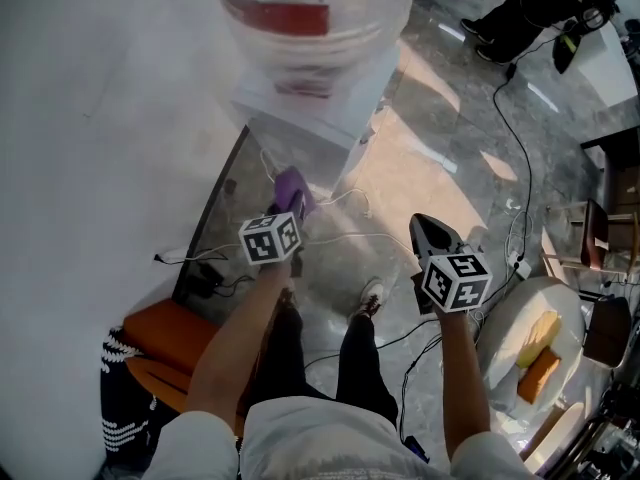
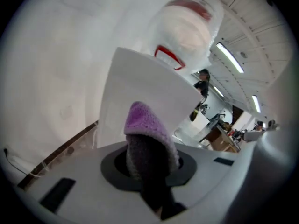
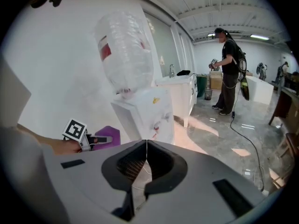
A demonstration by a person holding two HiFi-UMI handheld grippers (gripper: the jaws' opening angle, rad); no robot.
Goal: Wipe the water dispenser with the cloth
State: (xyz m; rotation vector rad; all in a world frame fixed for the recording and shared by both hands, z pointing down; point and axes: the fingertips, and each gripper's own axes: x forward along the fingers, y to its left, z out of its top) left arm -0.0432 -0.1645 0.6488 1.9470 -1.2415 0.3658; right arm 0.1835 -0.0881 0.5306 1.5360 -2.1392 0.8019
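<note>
A white water dispenser [image 1: 310,98] stands against the wall with a clear bottle [image 1: 300,13] on top; it also fills the left gripper view [image 2: 140,92] and shows in the right gripper view [image 3: 147,113]. My left gripper [image 1: 290,208] is shut on a purple cloth [image 1: 292,190], held a short way off the dispenser's lower side. The cloth [image 2: 147,134] covers the jaws in the left gripper view, and it shows as a purple patch [image 3: 108,136] in the right gripper view. My right gripper [image 1: 432,230] hangs to the right, shut and holding nothing [image 3: 146,146].
White cables [image 1: 350,223] trail over the grey floor below the dispenser. An orange seat [image 1: 170,343] is at lower left. A round white table [image 1: 520,333] with orange blocks stands at lower right. A person [image 3: 229,73] stands further back, near a black cable [image 1: 515,138].
</note>
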